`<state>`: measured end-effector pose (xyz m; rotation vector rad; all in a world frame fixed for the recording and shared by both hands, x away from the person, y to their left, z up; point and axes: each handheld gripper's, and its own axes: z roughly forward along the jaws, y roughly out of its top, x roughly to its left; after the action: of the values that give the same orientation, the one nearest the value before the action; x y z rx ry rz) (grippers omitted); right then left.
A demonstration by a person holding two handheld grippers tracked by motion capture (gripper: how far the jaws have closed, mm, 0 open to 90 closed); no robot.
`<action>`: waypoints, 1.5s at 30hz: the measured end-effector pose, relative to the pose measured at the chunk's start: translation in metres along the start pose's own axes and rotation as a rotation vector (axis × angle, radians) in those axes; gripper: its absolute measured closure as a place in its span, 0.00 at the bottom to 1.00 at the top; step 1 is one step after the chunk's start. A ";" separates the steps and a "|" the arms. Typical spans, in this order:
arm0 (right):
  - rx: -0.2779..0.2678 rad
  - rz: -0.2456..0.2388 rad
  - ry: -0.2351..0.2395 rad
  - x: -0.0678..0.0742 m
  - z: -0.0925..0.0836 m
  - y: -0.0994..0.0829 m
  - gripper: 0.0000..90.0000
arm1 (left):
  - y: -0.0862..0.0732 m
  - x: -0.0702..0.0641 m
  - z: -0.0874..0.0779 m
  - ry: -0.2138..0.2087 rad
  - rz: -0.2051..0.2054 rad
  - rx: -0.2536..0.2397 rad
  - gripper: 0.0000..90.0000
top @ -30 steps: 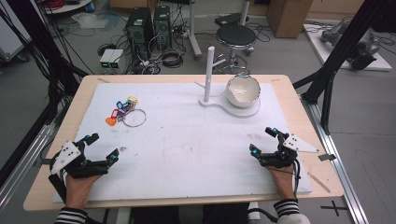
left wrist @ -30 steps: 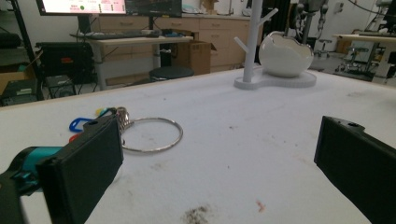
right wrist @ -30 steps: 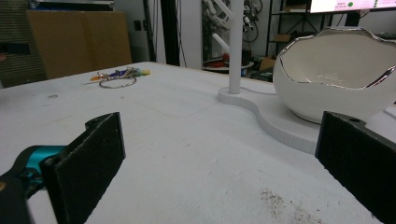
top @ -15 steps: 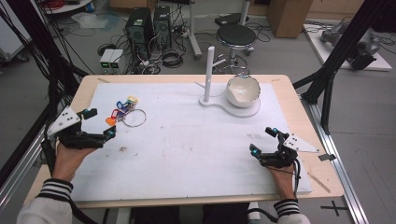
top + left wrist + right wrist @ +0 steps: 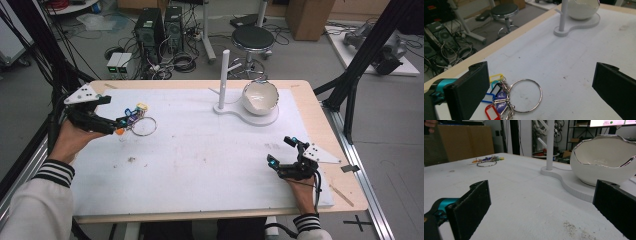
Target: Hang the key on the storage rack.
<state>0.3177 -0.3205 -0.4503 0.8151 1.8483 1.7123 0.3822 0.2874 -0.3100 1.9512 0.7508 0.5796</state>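
The left gripper [image 5: 119, 125] hovers wide open and empty over the key ring [image 5: 525, 95] with coloured tags at the table's far left. This looks like the approach to a pickup; next, lower and close on the ring. The right gripper [image 5: 283, 152], also open and empty, rests near the table's right edge.

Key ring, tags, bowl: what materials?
Key ring: thin shiny silver loop, likely metal wire. Tags: coloured frames with clear or white windows, probably plastic. Bowl: glossy white, jagged silvery rim like a cracked eggshell; looks glazed ceramic, could be plastic.
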 end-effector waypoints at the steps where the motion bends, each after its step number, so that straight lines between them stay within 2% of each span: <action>1: 0.002 0.002 0.001 0.000 0.000 0.000 0.01 | 0.000 0.000 0.000 0.000 0.000 0.000 0.02; 3: -0.001 -0.002 0.000 0.000 0.000 0.000 0.01 | 0.007 0.002 0.008 -0.012 0.015 0.032 0.02; 4: -0.001 0.000 0.000 0.000 0.000 0.000 0.01 | 0.013 0.003 0.017 -0.023 0.029 0.071 0.02; 7: -0.005 0.003 0.000 -0.001 0.000 0.000 0.01 | 0.018 0.004 0.027 -0.036 0.043 0.105 0.02; 8: -0.004 0.005 -0.003 -0.001 0.000 0.000 0.01 | 0.022 0.004 0.038 -0.044 0.067 0.155 0.02; 9: -0.004 0.004 -0.001 -0.001 0.000 0.000 0.01 | 0.024 0.004 0.043 -0.050 0.081 0.179 0.02; 10: -0.004 0.007 0.000 0.000 0.000 0.000 0.01 | 0.024 0.004 0.043 -0.050 0.081 0.179 0.02; 11: -0.003 0.006 -0.002 0.000 0.000 0.000 0.01 | 0.027 0.002 0.054 -0.065 0.104 0.217 0.02; 16: -0.005 0.003 0.001 -0.001 0.000 0.000 0.01 | 0.031 -0.003 0.077 -0.088 0.155 0.325 0.02; 19: -0.002 0.006 0.001 0.000 0.000 0.000 0.01 | 0.030 -0.004 0.084 -0.105 0.152 0.349 0.02; 22: -0.001 0.000 -0.001 0.000 0.000 0.000 0.01 | 0.024 -0.002 0.096 -0.113 0.142 0.416 0.02; 23: -0.001 0.000 -0.001 0.000 0.000 0.000 0.01 | 0.024 -0.002 0.096 -0.113 0.142 0.416 0.02; 25: -0.001 0.000 -0.001 0.000 0.000 0.000 0.01 | 0.019 0.000 0.103 -0.107 0.135 0.479 0.02; 26: -0.001 -0.001 -0.001 0.000 0.000 0.000 0.01 | 0.017 0.000 0.105 -0.107 0.135 0.493 0.02; 29: -0.001 0.000 -0.001 0.000 0.000 0.000 0.01 | 0.017 0.000 0.108 -0.111 0.128 0.509 0.02; 31: -0.005 0.000 -0.001 -0.001 0.000 0.000 0.01 | 0.019 -0.001 0.111 -0.105 0.143 0.542 0.02; 35: -0.004 0.005 -0.001 -0.001 0.000 0.000 0.01 | 0.025 -0.002 0.119 -0.117 0.148 0.574 0.05; 36: -0.002 0.008 -0.003 0.000 0.000 0.000 0.01 | 0.026 -0.002 0.123 -0.126 0.155 0.602 0.07; 38: -0.002 0.008 -0.002 0.000 0.000 0.000 0.01 | 0.026 -0.003 0.126 -0.135 0.155 0.615 0.10; 39: -0.005 0.002 -0.001 -0.001 0.000 0.000 0.01 | 0.025 -0.003 0.130 -0.138 0.161 0.637 0.10; 44: 0.000 0.002 -0.001 0.000 0.000 0.000 0.01 | 0.021 -0.003 0.137 -0.139 0.170 0.671 0.10; 45: -0.002 0.003 -0.001 0.000 0.000 0.000 0.01 | 0.018 -0.002 0.140 -0.137 0.172 0.694 0.10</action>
<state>0.3179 -0.3206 -0.4505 0.8181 1.8451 1.7148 0.4782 0.1953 -0.3575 2.6838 0.7627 0.2924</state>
